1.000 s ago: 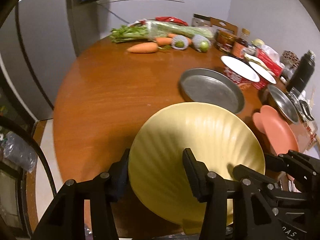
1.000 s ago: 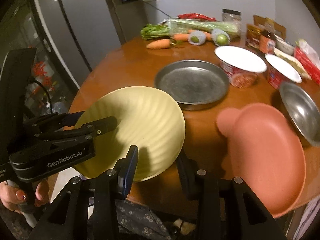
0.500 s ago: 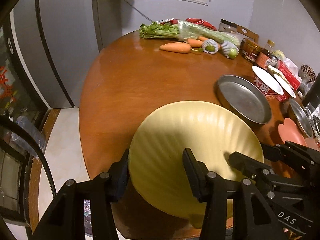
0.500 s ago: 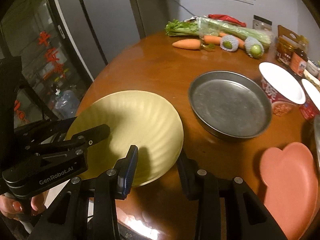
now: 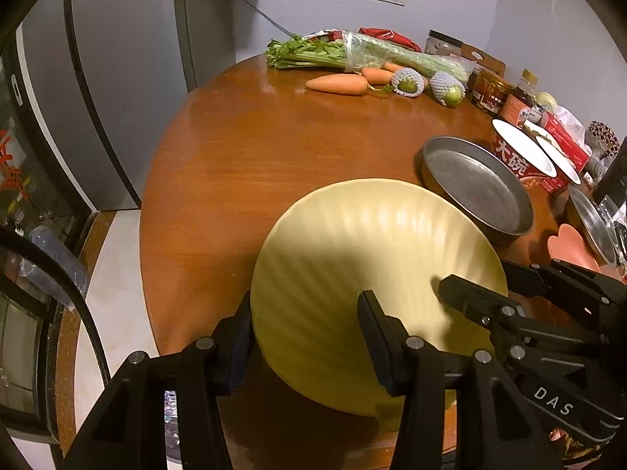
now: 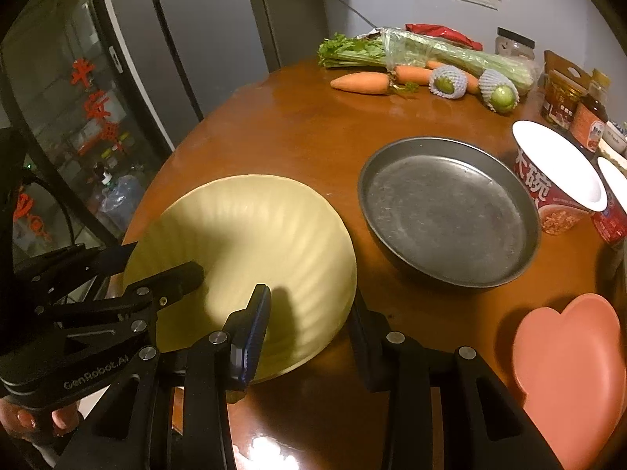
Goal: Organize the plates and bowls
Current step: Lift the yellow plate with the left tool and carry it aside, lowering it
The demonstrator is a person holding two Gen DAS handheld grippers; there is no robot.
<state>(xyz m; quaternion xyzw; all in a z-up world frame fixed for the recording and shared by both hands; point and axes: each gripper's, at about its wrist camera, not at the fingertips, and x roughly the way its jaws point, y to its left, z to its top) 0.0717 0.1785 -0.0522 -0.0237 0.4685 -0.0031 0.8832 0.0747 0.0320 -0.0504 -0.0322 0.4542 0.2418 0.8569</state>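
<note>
I had both hand-held grippers clamped on one yellow bowl: my left hand-held gripper pinched its left rim, my right hand-held gripper its right rim, the bowl tilted over the near edge of the bench. Bare wood lay open ahead and left, up to the round edge. To the right I counted one metal pan, one pink heart-shaped plate, two paper noodle bowls; far back, two carrots.
</note>
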